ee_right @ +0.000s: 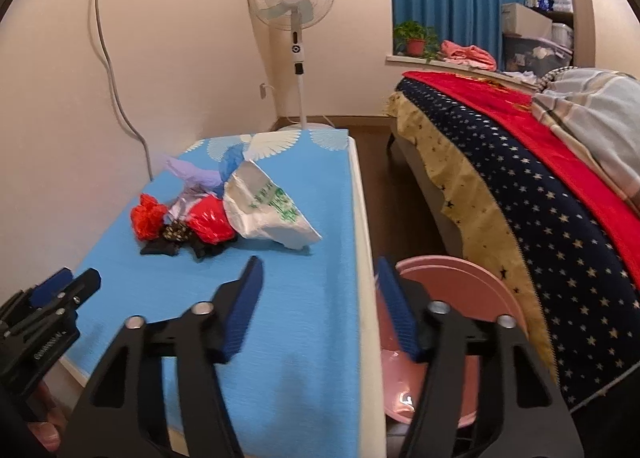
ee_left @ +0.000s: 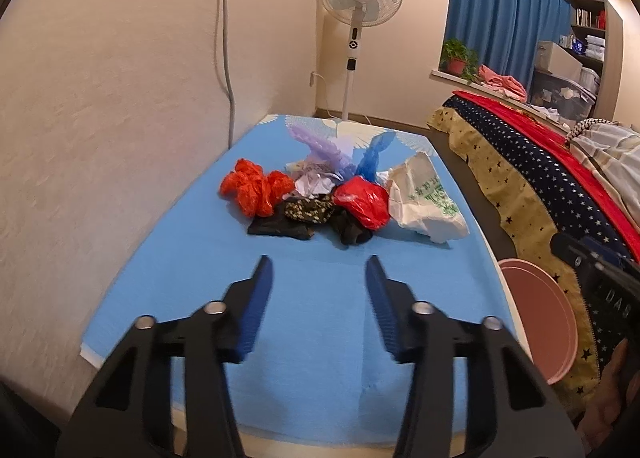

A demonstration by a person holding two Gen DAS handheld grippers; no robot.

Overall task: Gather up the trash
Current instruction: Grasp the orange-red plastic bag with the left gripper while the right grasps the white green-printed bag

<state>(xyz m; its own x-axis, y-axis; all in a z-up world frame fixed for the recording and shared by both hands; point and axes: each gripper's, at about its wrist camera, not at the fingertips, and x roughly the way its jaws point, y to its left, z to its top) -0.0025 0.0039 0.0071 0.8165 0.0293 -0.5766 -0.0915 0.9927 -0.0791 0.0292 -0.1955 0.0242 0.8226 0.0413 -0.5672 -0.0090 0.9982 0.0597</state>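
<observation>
Two grippers hover spread wide and empty: the left gripper (ee_left: pixel 319 262) over the near part of the blue-covered counter (ee_left: pixel 304 318), the right gripper (ee_right: pixel 318 264) above its right edge, over a pink bin (ee_right: pixel 460 290) on the floor. Well ahead mid-counter lies the trash pile (ee_left: pixel 316 198): orange, red, black, purple bags, with a white bag (ee_right: pixel 268 214) nearest the right edge.

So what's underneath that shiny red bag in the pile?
Dark crumpled pieces poke out beneath the red bag, black ones in front and a black floral-print wad at its left. All lie on the blue mat. Whatever sits directly under the bag is covered.
</observation>
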